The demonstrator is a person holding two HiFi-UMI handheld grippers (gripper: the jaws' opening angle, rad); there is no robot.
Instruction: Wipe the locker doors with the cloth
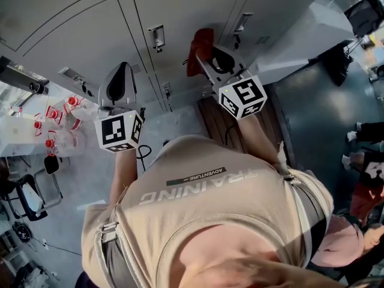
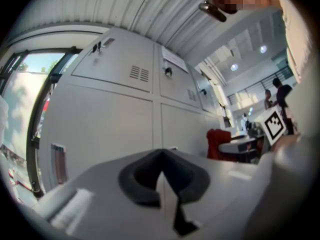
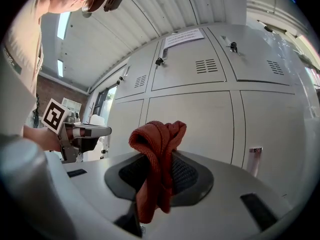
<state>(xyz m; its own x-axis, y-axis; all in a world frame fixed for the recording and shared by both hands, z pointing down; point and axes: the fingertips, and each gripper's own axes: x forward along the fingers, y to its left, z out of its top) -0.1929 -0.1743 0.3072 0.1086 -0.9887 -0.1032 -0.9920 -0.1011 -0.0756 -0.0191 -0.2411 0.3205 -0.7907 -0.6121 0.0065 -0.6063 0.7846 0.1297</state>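
My right gripper [image 1: 211, 57] is shut on a bunched red cloth [image 3: 159, 156], which sticks out from between its jaws and hangs down over them. In the head view the red cloth [image 1: 200, 50] is held close to the grey locker doors [image 1: 180, 11], just below a door handle [image 1: 156, 37]. The locker doors [image 3: 200, 104] fill the right gripper view, a short way beyond the cloth. My left gripper [image 1: 119, 80] is shut with nothing in it, off to the left of the right one. In the left gripper view the left gripper [image 2: 161, 174] points at the locker doors [image 2: 115, 114].
A rack of clear bottles with red caps [image 1: 57, 122] stands at the left. A white machine [image 1: 312, 35] sits at the right beside the lockers. A wooden board [image 1: 216, 122] lies on the floor below the lockers. People [image 1: 366, 155] stand at the far right.
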